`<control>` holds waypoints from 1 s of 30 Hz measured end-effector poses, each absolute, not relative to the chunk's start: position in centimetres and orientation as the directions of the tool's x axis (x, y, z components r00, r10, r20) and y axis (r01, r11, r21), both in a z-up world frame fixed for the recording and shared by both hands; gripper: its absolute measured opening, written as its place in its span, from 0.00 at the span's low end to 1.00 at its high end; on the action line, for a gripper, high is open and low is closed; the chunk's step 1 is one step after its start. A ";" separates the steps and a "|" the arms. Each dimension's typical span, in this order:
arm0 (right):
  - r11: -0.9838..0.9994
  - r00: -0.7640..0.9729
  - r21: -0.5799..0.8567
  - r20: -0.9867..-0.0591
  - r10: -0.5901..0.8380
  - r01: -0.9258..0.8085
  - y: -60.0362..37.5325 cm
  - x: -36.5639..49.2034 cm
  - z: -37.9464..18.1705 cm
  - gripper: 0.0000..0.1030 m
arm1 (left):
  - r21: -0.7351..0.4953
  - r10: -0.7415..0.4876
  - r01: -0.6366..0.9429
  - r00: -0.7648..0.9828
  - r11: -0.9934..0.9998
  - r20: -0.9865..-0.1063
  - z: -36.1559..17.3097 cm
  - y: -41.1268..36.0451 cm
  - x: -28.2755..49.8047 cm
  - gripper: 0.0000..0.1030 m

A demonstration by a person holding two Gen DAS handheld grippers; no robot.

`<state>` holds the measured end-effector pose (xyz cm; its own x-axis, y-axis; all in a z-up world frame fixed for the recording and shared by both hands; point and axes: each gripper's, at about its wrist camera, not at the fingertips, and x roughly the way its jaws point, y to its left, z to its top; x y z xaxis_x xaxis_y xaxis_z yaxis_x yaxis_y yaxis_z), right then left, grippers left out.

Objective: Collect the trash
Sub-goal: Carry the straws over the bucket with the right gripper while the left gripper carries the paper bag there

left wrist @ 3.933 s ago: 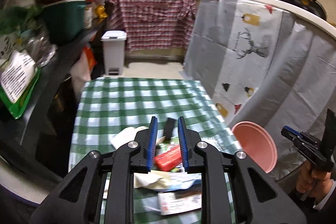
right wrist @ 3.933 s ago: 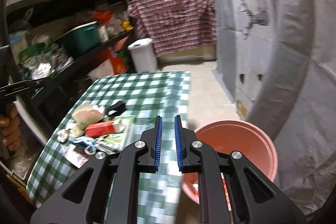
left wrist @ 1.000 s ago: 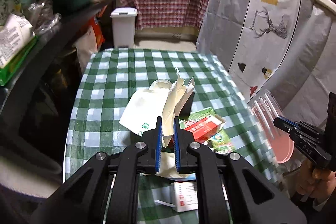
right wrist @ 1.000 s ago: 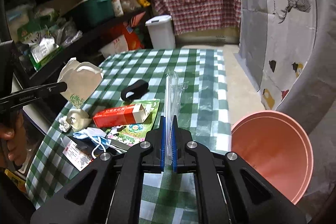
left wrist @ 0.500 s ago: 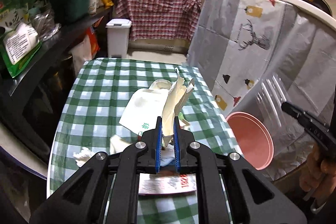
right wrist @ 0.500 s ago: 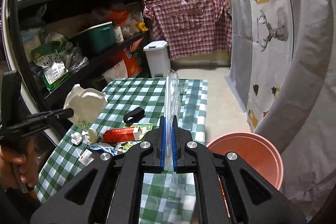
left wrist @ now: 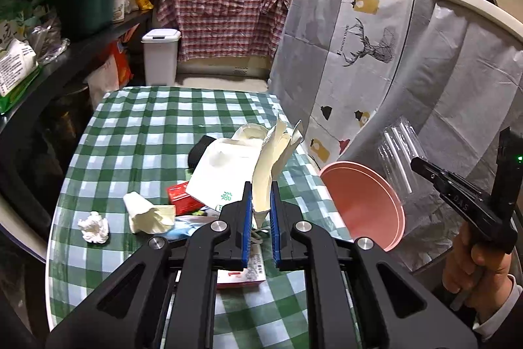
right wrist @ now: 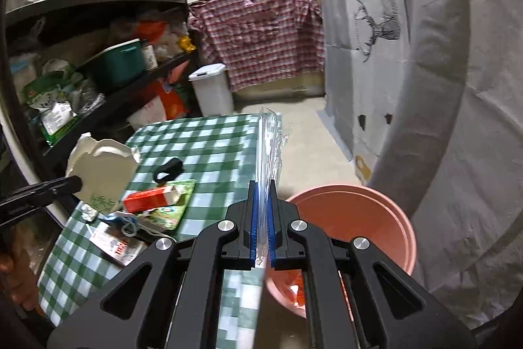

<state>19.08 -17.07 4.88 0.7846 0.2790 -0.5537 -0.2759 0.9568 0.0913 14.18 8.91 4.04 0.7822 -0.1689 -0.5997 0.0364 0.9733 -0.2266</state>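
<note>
Left wrist view: left tool (left wrist: pixel 261 211) clenched on a cream paper bag (left wrist: pixel 228 175), green logo faintly visible, unreadable, long axis rising up and away over the tabletop (left wrist: pixel 137 126). On the checked cloth: one crumpled tissue (left wrist: pixel 94 226), one cream wrapper (left wrist: pixel 145 213), one red carton (left wrist: pixel 181 196), one printed leaflet (left wrist: pixel 243 275), text too small to read. One pink bucket (left wrist: pixel 362 201) beside the tabletop's right edge. Right tool (left wrist: pixel 425 169) grasping a clear plastic sleeve (left wrist: pixel 397 159).

Right wrist view: right tool (right wrist: pixel 261 218) clamped on the clear plastic sleeve (right wrist: pixel 268 149), upright, edge-on, beside the pink bucket (right wrist: pixel 356 218). Red carton (right wrist: pixel 148 199) lying lengthwise; one black strap (right wrist: pixel 168 169) beyond.
</note>
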 end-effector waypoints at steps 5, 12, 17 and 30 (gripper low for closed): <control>0.963 0.783 0.101 -0.564 0.262 -0.249 -18.3 19.0 4.3 0.06 | -0.214 -0.174 0.054 0.784 0.975 -0.596 4.0 7.6 14.5 0.10; 0.973 0.808 0.047 -0.549 0.213 -0.224 -19.1 18.5 4.3 0.06 | -0.211 -0.190 0.076 0.781 0.975 -0.595 3.9 6.1 15.1 0.10; 0.976 0.810 0.050 -0.549 0.205 -0.213 -19.9 18.6 4.3 0.06 | -0.202 -0.200 0.095 0.777 0.975 -0.597 3.6 5.2 15.2 0.10; 0.978 0.820 0.057 -0.538 0.198 -0.199 -20.6 18.5 4.4 0.06 | -0.197 -0.213 0.115 0.767 0.974 -0.605 2.9 3.8 15.6 0.10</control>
<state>18.54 -20.62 4.43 0.8195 0.1981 -0.5377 -0.1993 0.9783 0.0566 15.60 3.82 2.86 0.7672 -0.2130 -0.6049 0.1148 0.9736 -0.1972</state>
